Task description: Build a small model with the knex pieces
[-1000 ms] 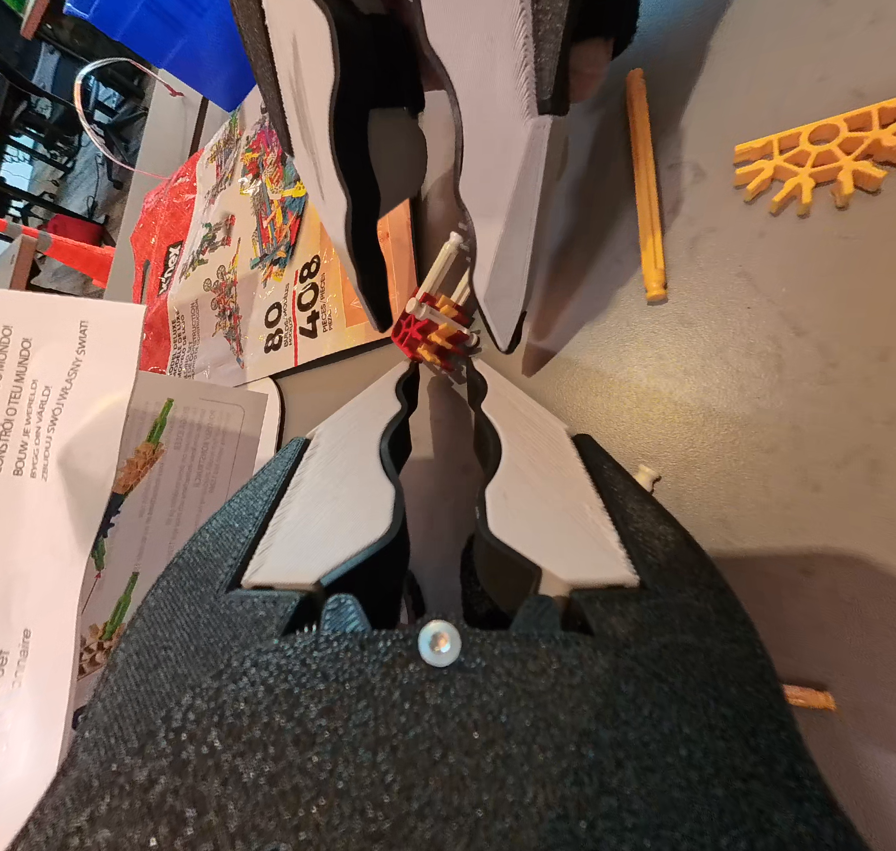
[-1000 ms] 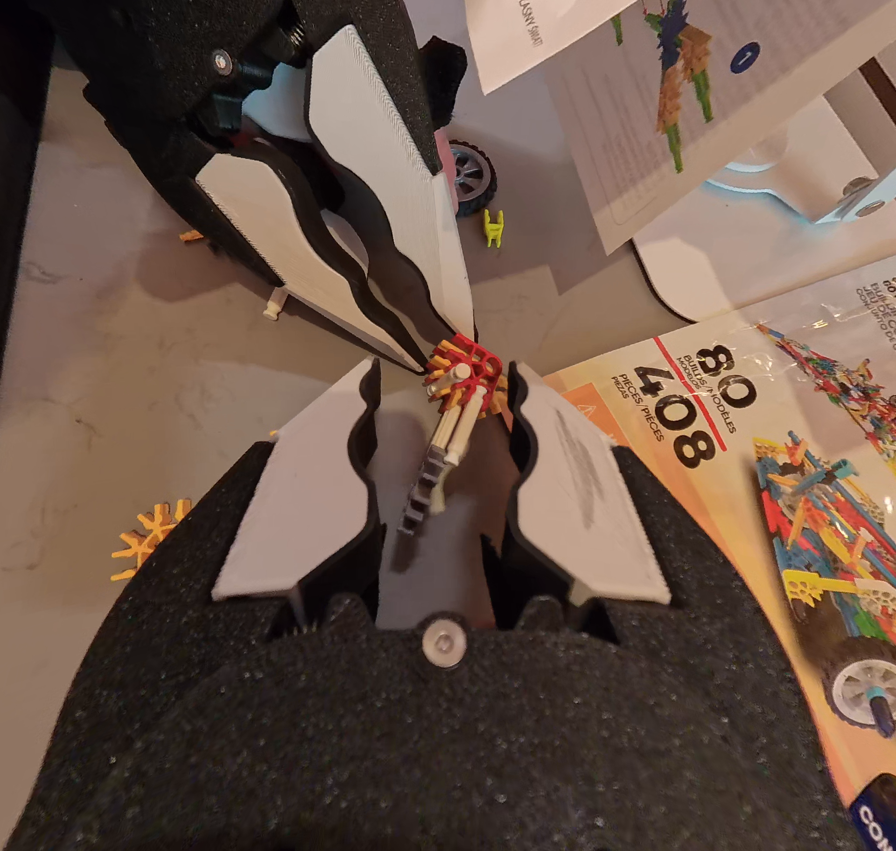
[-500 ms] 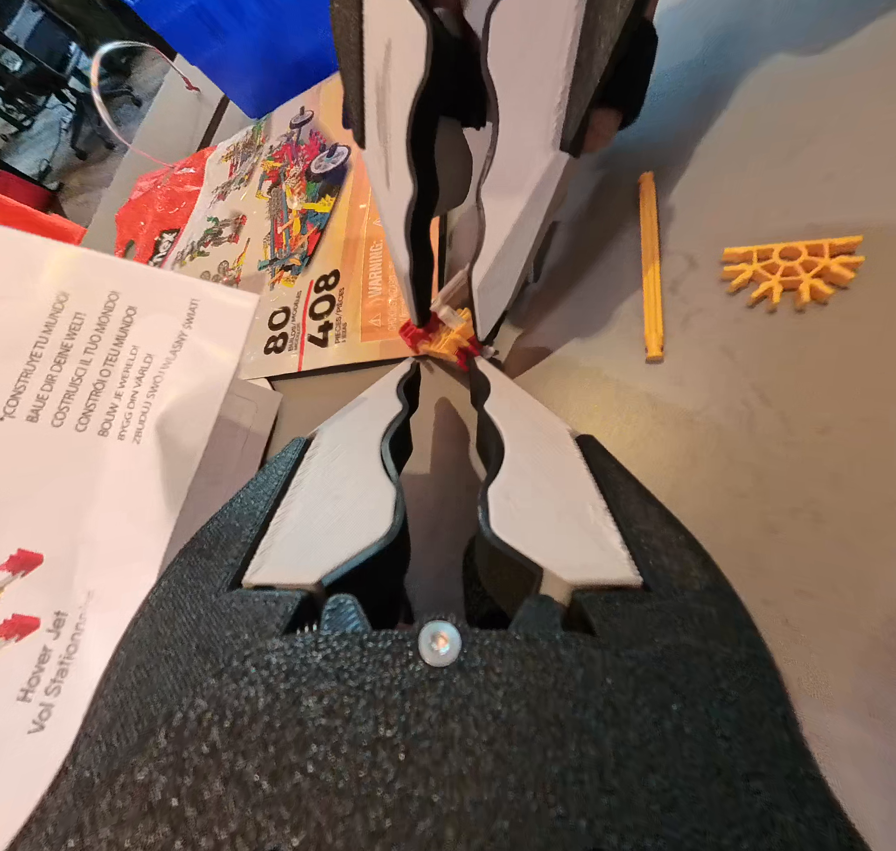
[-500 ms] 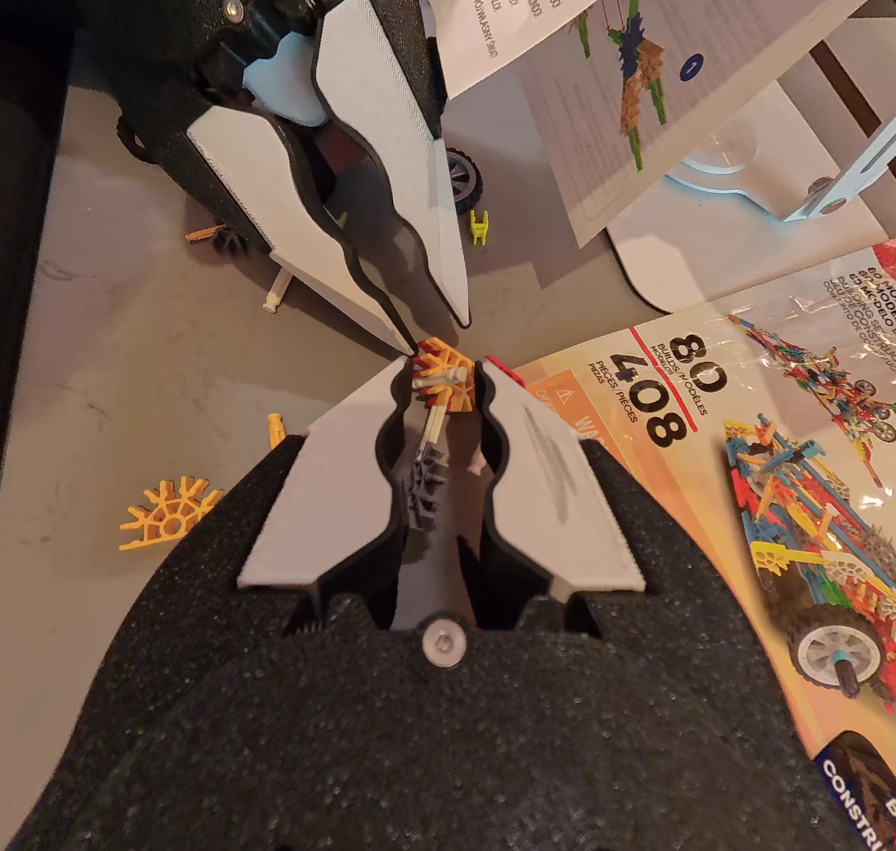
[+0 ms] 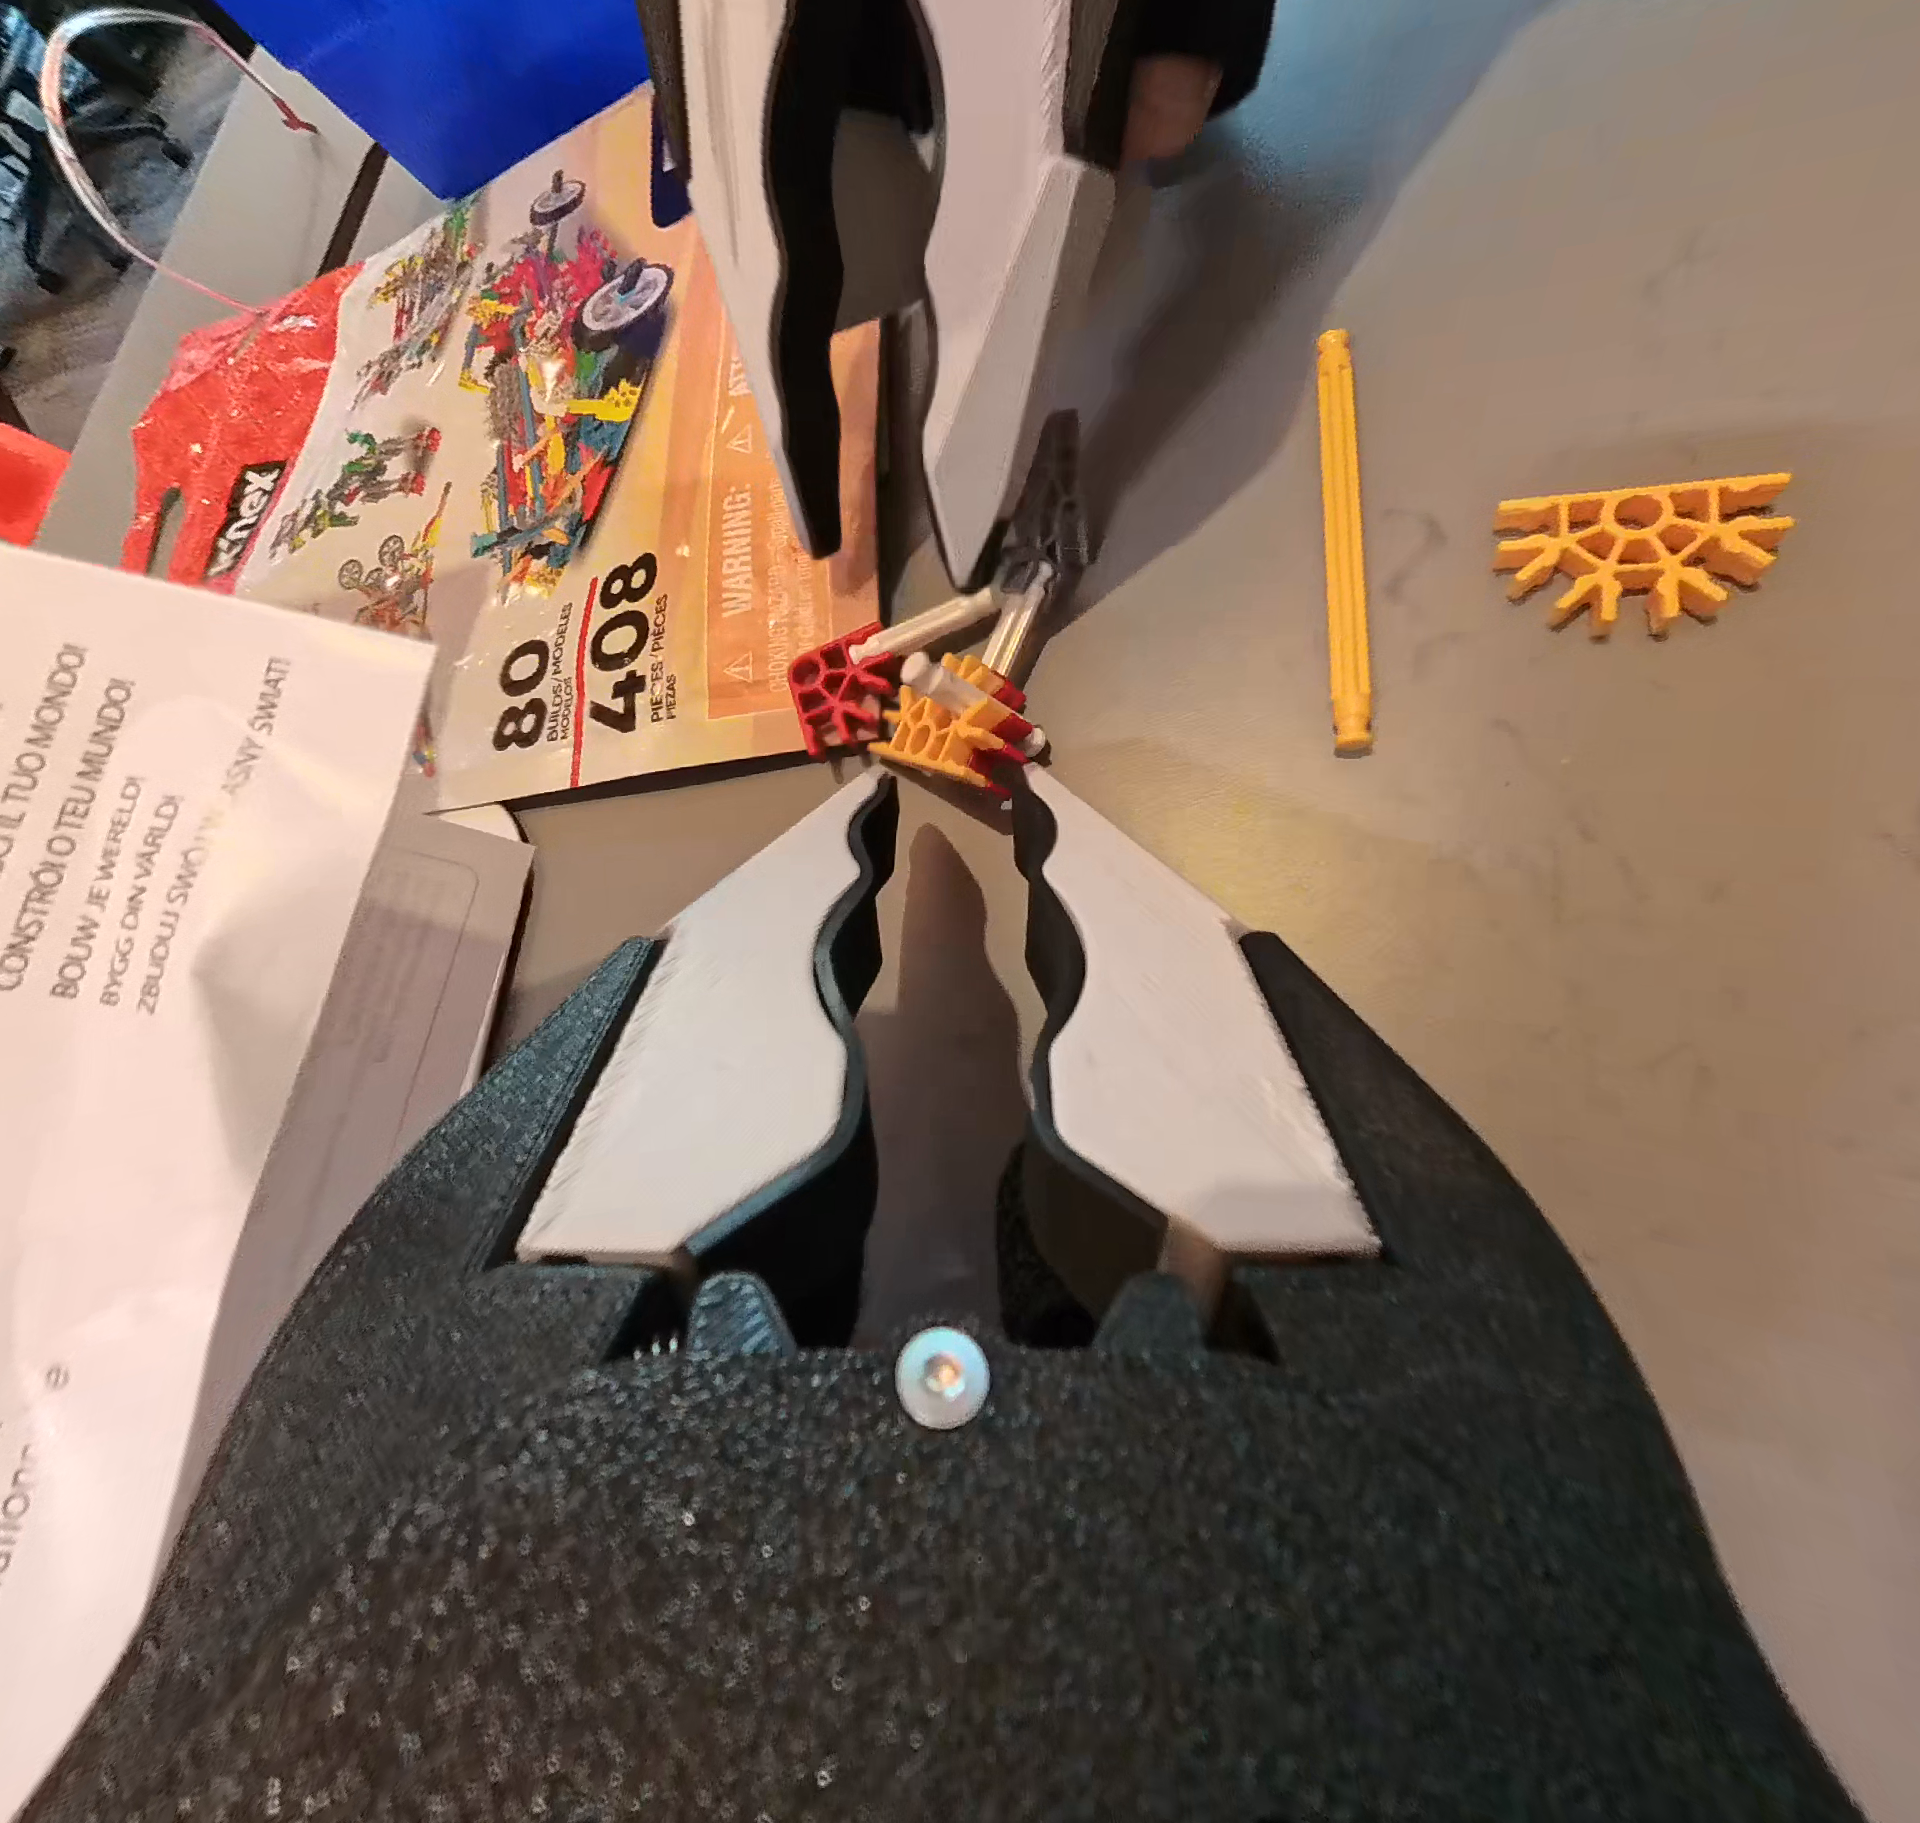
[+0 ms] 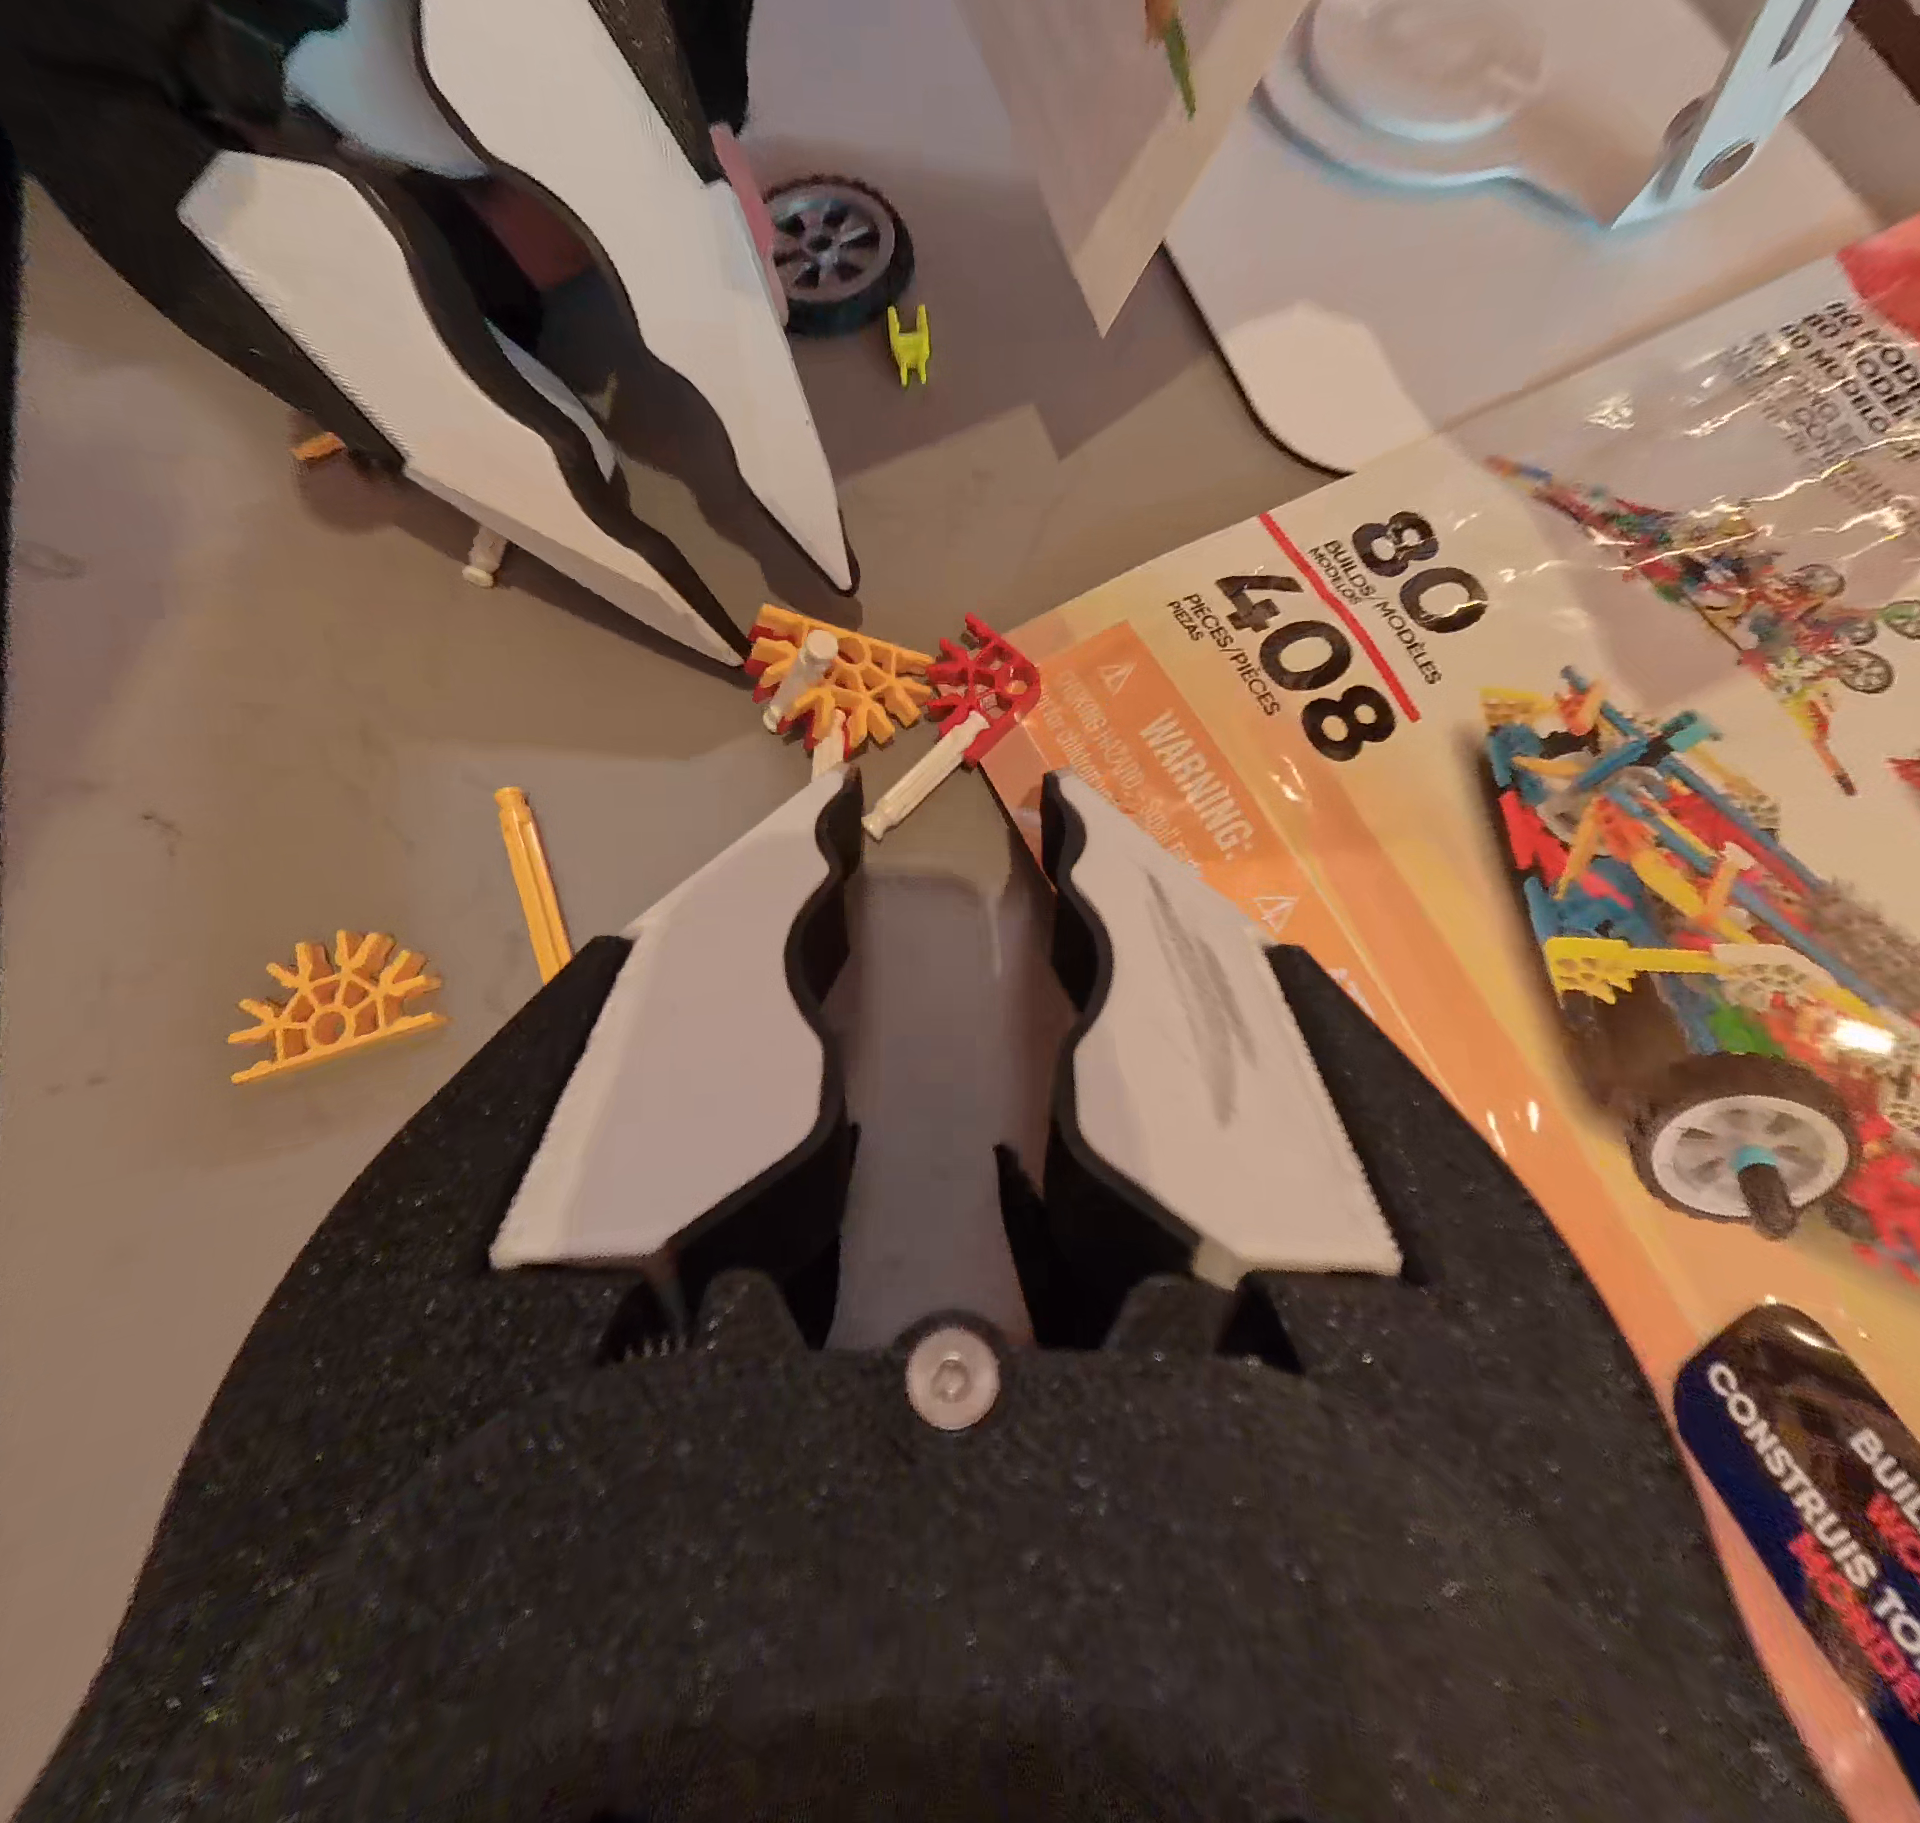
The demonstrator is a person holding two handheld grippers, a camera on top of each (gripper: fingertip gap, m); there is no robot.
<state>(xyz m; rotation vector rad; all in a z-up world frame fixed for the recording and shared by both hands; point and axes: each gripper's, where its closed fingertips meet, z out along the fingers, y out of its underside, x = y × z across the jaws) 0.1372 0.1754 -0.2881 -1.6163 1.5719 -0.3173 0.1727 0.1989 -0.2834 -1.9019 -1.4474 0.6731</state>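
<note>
A small assembly of construction-toy pieces (image 5: 914, 703) lies on the grey desk (image 5: 1558, 1046) between the two claws: a yellow fan-shaped connector (image 6: 842, 687) stacked on a red one, a second red connector (image 6: 982, 682) beside it at the edge of a glossy printed bag (image 6: 1455, 786), and short white rods (image 6: 925, 771) sticking out toward the right claw. In the left wrist view a dark grey piece (image 5: 1049, 516) sits at the far end of those rods. The left claw (image 5: 961, 786) is released, its fingers spread, with the tips just short of the assembly; from the right wrist view one left fingertip (image 6: 727, 641) appears to touch the yellow connector's edge, though contact is hard to confirm. The right claw (image 6: 951, 786) is also released and grasps nothing; the end of a white rod lies just before its gap. To the side, well apart from the assembly, a loose yellow rod (image 5: 1343, 537) and another yellow fan connector (image 5: 1642, 547) rest on the desk. A small toy wheel (image 6: 836, 251) and a tiny lime-green clip (image 6: 909, 345) lie behind the left claw. White instruction sheets (image 5: 156, 890) overlap the desk near the bag, and a blue bin (image 5: 436, 17) stands beyond it.
</note>
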